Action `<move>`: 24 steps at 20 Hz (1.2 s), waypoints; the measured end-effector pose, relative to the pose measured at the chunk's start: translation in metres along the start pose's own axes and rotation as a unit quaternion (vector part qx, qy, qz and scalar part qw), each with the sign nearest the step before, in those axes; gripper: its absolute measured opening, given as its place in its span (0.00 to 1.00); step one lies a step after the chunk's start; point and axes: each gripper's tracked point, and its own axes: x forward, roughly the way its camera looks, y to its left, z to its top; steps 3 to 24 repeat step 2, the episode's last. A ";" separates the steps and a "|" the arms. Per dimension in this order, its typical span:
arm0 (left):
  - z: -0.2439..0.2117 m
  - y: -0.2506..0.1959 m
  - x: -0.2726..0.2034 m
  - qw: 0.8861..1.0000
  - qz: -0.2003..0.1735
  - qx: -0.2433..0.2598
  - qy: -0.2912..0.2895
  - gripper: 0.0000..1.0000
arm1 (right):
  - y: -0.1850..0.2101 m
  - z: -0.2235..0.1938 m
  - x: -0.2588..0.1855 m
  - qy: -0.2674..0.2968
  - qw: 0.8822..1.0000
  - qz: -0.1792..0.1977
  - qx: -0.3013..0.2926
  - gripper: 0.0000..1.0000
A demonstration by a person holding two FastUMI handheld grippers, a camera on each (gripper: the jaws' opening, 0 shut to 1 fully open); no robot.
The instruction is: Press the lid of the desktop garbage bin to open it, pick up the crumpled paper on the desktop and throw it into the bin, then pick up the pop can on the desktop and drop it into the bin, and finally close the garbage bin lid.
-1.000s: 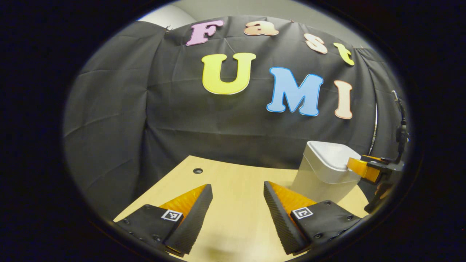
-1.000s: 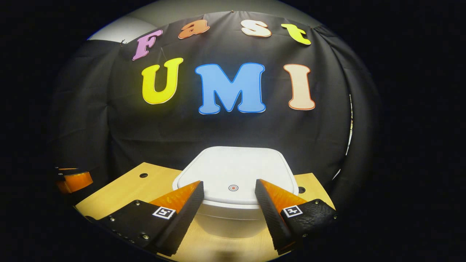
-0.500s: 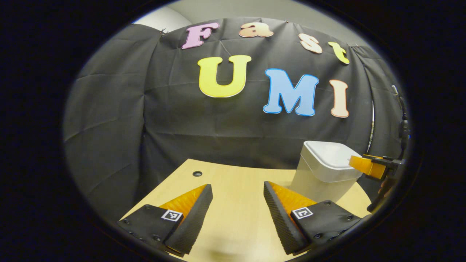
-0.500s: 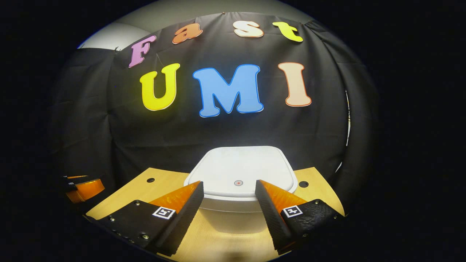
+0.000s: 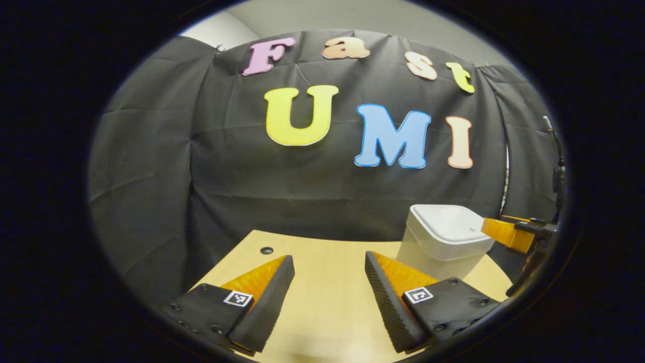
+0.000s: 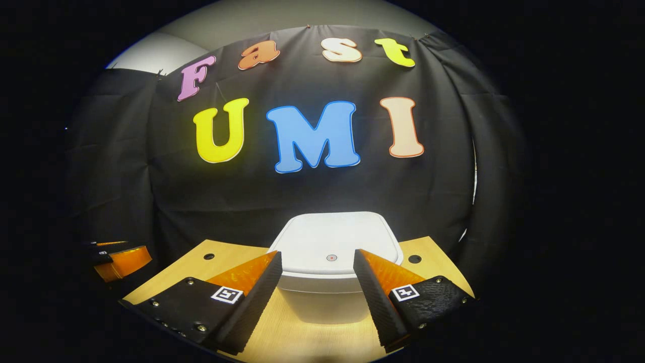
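A white desktop garbage bin (image 6: 327,282) stands on the wooden desk with its lid (image 6: 335,239) down; a small round mark sits near the lid's front edge. My right gripper (image 6: 317,262) hovers open just in front of the bin, fingers spread to either side of the lid's front. In the left gripper view the bin (image 5: 443,242) stands to the right, and my left gripper (image 5: 327,267) is open over bare desk. The right gripper's finger (image 5: 504,233) shows at the far right, level with the lid and close beside it.
The light wooden desk (image 5: 327,302) has round cable holes at the back (image 5: 266,250) (image 6: 414,259). Black cloth walls close in the back and sides. The left gripper's finger (image 6: 121,259) shows at the left edge of the right gripper view.
Both grippers have drawn back and away from the bin, which looks smaller and farther in both views. The lid stays down and both grippers stay open.
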 end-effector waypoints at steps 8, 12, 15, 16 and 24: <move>0.006 -0.006 0.001 1.000 -0.015 0.005 -0.004 1.00 | 0.001 0.006 -0.008 -0.010 1.000 -0.008 -0.003 0.92; 0.006 -0.006 0.001 1.000 -0.015 0.005 -0.004 1.00 | 0.001 0.006 -0.008 -0.010 1.000 -0.008 -0.003 0.92; 0.006 -0.006 0.001 1.000 -0.015 0.005 -0.004 1.00 | 0.001 0.006 -0.008 -0.010 1.000 -0.008 -0.003 0.92; 0.006 -0.006 0.001 1.000 -0.015 0.005 -0.004 1.00 | 0.001 0.006 -0.008 -0.010 1.000 -0.008 -0.003 0.92; 0.006 -0.006 0.001 1.000 -0.015 0.005 -0.004 1.00 | 0.001 0.006 -0.008 -0.010 1.000 -0.008 -0.003 0.92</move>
